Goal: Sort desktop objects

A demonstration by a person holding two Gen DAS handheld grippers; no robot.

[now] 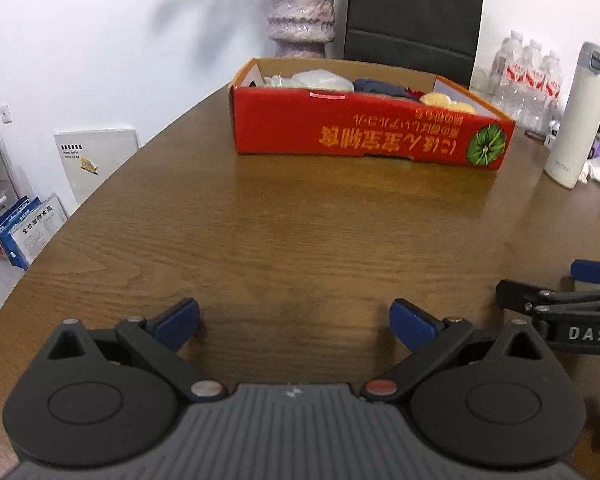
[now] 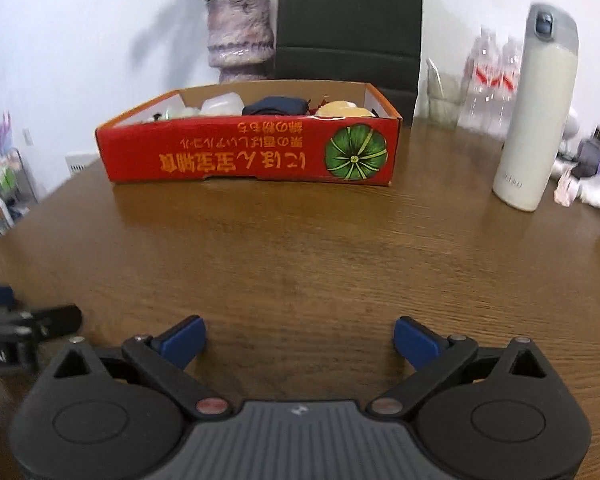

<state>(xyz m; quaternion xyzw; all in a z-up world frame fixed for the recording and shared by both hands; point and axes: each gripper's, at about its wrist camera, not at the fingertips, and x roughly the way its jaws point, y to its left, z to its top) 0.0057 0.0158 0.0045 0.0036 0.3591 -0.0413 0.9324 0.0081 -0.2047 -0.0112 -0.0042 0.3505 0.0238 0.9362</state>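
1. The wooden table [image 1: 260, 220] is filling the middle of both views, and nothing on it is lying between either pair of fingers.
2. The red cardboard box [image 1: 364, 132] is sitting in the upper centre of the frame, well apart from both grippers, holding a white item, a dark blue item and a yellow item.
3. The white bottle [image 2: 536, 112] is standing at upper right, beside the box.
4. The left gripper [image 1: 296, 320] and right gripper [image 2: 300, 338] are hovering low in the frame, jaws spread and empty.
5. Judgement: the operator is choosing a target; approach the bottle squarely, centring it between the fingers.

red box [image 2: 220, 152] with green pumpkin print, brown wood-grain table [image 2: 300, 260], white flask [image 2: 536, 120]
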